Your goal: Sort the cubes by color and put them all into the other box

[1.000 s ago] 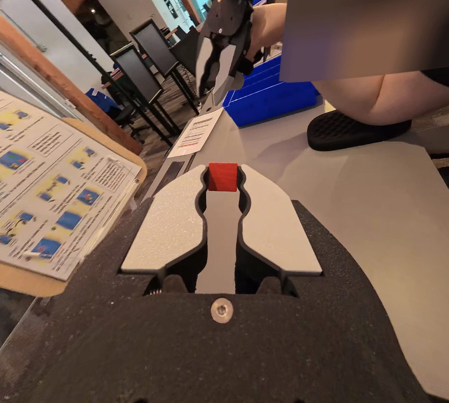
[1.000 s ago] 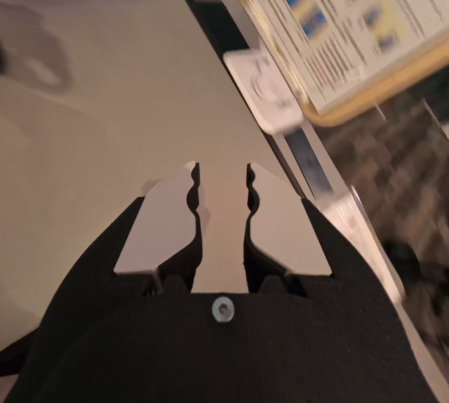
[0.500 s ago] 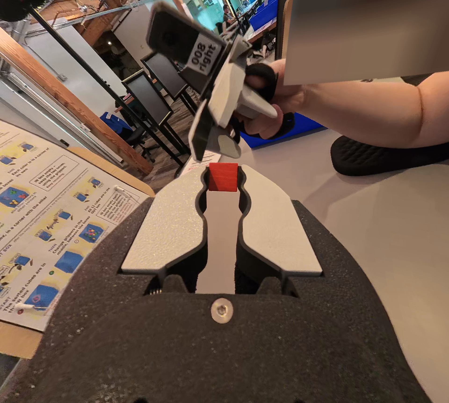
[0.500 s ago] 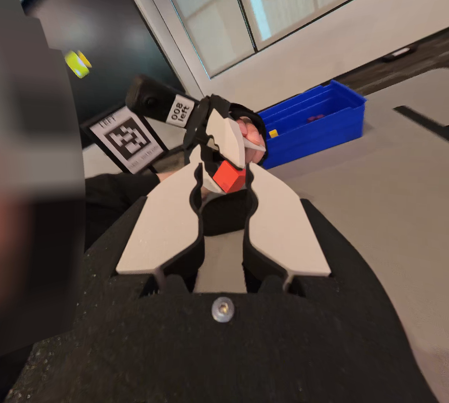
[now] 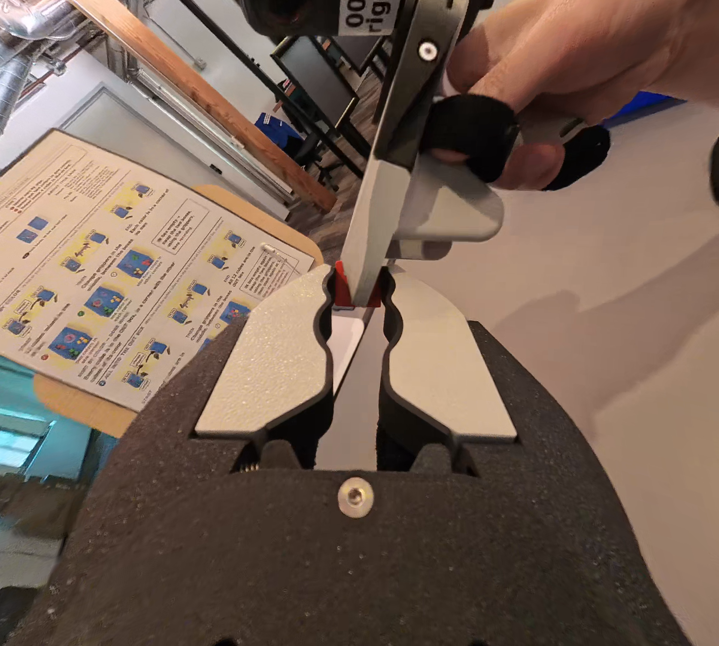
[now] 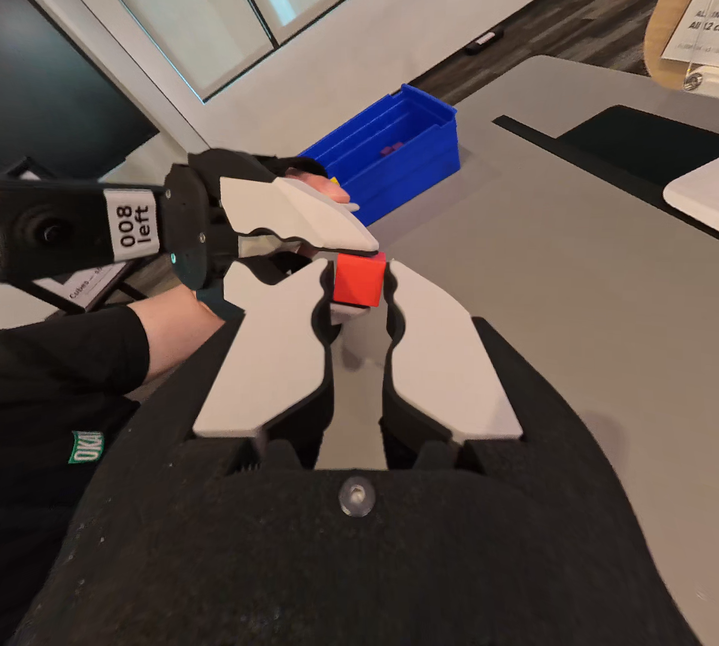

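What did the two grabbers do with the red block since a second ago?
The right hand-held gripper swung round from the table edge and came up to the red cube, its fingers now on either side of it. The left hand-held gripper kept the cube clamped throughout.

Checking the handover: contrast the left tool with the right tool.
The grey-fingered left tool is shut on the small red cube; the grey-fingered right tool's grip is unclear. Left tool's fingers press one pair of faces; right tool's flank another pair, crosswise. Both have black bodies.

Grey table [image 6: 564, 277] carries a blue box [image 6: 412, 176] (far edge).
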Demonstrator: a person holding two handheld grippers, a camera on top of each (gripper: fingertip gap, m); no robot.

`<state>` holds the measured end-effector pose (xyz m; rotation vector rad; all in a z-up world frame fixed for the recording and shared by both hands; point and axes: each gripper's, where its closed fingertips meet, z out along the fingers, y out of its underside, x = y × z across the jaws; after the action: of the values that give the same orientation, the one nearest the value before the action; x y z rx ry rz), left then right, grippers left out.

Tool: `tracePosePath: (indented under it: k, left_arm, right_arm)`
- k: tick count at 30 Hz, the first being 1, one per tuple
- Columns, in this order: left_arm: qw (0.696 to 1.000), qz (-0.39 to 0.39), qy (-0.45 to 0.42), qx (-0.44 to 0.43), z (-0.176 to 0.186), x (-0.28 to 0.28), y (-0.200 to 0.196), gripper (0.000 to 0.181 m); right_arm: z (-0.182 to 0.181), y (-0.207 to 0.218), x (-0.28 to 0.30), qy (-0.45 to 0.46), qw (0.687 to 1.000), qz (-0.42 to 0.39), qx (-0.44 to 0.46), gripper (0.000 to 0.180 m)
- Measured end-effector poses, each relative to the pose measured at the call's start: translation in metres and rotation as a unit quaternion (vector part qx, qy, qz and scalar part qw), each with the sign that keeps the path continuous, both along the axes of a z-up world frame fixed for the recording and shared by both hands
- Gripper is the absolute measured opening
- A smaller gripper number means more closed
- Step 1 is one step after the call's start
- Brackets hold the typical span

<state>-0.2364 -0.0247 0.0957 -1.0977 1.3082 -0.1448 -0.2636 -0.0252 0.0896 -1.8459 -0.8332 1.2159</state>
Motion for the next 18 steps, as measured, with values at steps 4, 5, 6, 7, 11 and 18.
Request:
tracePosePath:
  k: [4,5,6,7,11,18]
  left_arm:
    - [1.0,0.01,0.006,-0.015,-0.009,0.002,0.005,0.022]
    - [1.0,0.013,0.002,-0.018,-0.011,0.001,0.006,0.021]
    - [1.0,0.021,0.0,-0.022,-0.012,0.0,0.008,0.021]
    - [0.999,0.031,-0.004,-0.025,-0.013,-0.002,0.011,0.021]
    - [0.997,0.063,-0.015,-0.04,-0.022,-0.022,0.018,0.0]
    - [0.991,0.092,0.004,-0.094,-0.048,-0.071,0.006,0.0]
  right_arm:
    - [-0.009,0.005,0.004,-0.021,1.0,0.005,-0.008,0.022]
    - [-0.01,0.007,0.006,-0.027,1.0,0.002,-0.005,0.022]
    - [-0.009,0.01,0.011,-0.03,1.0,-0.005,0.0,0.022]
    - [-0.008,0.014,0.017,-0.029,0.999,-0.013,0.004,0.022]
    - [0.007,0.023,0.071,-0.041,0.999,-0.03,0.013,0.022]
    - [-0.044,-0.002,0.366,-0.292,0.884,-0.364,-0.025,0.022]
